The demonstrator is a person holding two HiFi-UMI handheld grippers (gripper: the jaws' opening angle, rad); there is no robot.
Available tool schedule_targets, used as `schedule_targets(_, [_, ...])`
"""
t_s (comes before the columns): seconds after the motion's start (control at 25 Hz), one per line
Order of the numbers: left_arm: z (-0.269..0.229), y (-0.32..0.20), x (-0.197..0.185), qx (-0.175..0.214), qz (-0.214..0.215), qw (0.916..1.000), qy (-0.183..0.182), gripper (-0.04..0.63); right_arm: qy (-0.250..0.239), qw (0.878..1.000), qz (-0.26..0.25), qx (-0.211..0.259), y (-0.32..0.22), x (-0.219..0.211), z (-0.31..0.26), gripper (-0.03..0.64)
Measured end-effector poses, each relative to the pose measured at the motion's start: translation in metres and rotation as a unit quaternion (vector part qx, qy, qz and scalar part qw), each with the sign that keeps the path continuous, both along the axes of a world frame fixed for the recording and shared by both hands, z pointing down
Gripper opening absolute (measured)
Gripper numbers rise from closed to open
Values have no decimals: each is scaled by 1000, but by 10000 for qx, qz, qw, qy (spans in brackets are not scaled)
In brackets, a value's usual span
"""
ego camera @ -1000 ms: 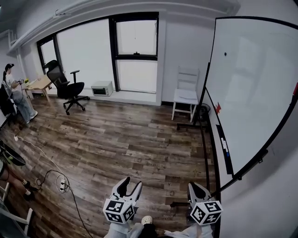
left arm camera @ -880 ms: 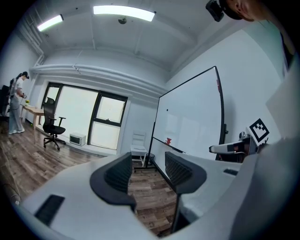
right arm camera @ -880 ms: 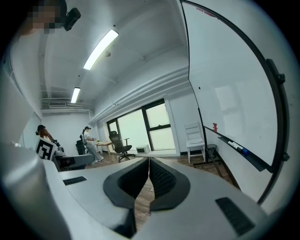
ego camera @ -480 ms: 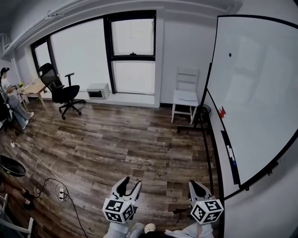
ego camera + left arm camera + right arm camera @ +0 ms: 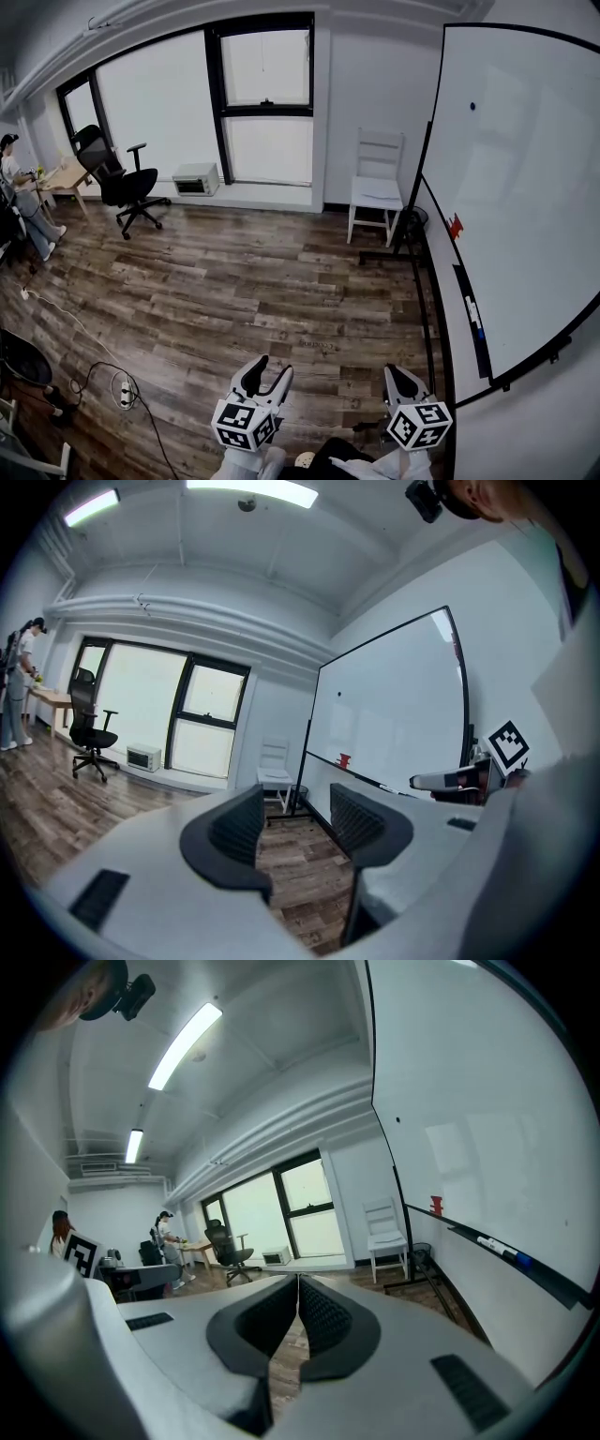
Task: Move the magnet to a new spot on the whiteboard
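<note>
The whiteboard point(image 5: 525, 178) stands on the right in the head view. A small dark magnet point(image 5: 472, 106) sticks high on it. The magnet also shows as a dot in the left gripper view point(image 5: 339, 695) and the right gripper view point(image 5: 397, 1120). My left gripper point(image 5: 269, 373) is low near the floor, far from the board, open with nothing between its jaws point(image 5: 295, 803). My right gripper point(image 5: 396, 375) is beside it, closer to the board's foot, shut and holding nothing point(image 5: 298, 1283).
A red object point(image 5: 456, 225) and markers point(image 5: 473, 314) lie on the board's tray. A white chair point(image 5: 376, 187) stands by the board's stand point(image 5: 403, 253). An office chair point(image 5: 122, 178), a white box point(image 5: 196, 177), a floor cable with power strip point(image 5: 122, 373) and a person point(image 5: 14, 178) are at left.
The head view has shifted a little, so the whiteboard and magnet sit slightly further right in the picture. Both grippers stay low in about the same place, states unchanged.
</note>
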State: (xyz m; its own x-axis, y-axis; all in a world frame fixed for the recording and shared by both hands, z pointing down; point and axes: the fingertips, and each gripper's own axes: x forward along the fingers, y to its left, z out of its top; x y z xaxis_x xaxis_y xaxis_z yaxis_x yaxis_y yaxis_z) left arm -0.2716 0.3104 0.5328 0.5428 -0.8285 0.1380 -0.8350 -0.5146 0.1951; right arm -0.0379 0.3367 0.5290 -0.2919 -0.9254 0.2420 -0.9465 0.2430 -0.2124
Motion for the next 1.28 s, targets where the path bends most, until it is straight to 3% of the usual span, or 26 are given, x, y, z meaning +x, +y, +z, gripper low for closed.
schedule_targets(0.44, [19, -45, 6, -180, -34, 9998, -86, 216, -48, 9999, 54, -124, -53, 15, 15, 29])
schedule_targets(0.72, [11, -133, 29, -118, 21, 9998, -187, 216, -23, 9999, 73, -114, -144, 39, 14, 29])
schedule_targets(1.28, [-10, -306, 70, -5, -49, 10000, -45, 216, 103, 9999, -27, 53, -323, 83, -12, 29])
